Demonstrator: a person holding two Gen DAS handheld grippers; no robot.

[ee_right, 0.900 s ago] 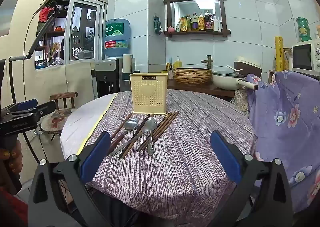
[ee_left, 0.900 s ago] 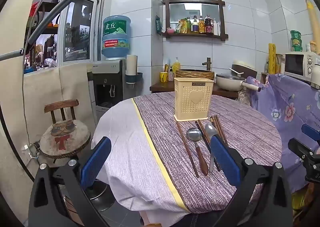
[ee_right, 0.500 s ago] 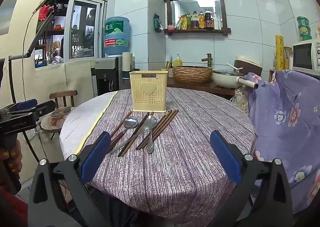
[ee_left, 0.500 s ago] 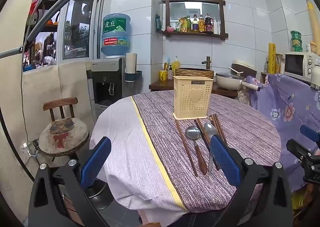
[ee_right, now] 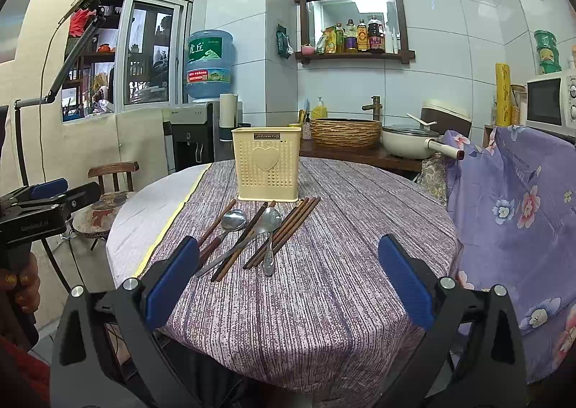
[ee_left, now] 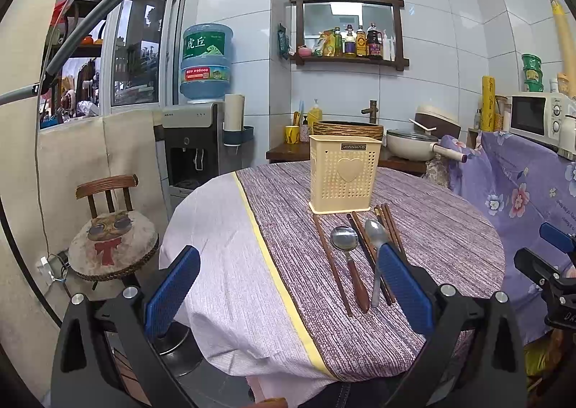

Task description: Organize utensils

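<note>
Round table [ee_right: 360,300] under a purple striped cloth; a white cloth with a yellow edge covers its left part [ee_left: 223,264].

Cream plastic holder [ee_right: 265,168], perforated, heart on the front, stands upright toward the far side of the table.

Utensils lie flat on the cloth just in front of the holder, none in it:
- bundle of brown chopsticks [ee_right: 288,228], fanned, to the right
- darker chopsticks [ee_right: 244,239] crossing the middle
- single chopstick [ee_left: 331,260] at the left edge of the group
- spoon with wooden handle [ee_left: 347,249], bowl up
- all-metal spoon [ee_right: 270,228], handle toward the camera

Left gripper [ee_left: 288,296]: jaws spread fully wide, nothing between the blue pads, held short of the table's near edge.

Right gripper [ee_right: 288,282]: jaws likewise fully wide, empty, above the near part of the table.
</note>
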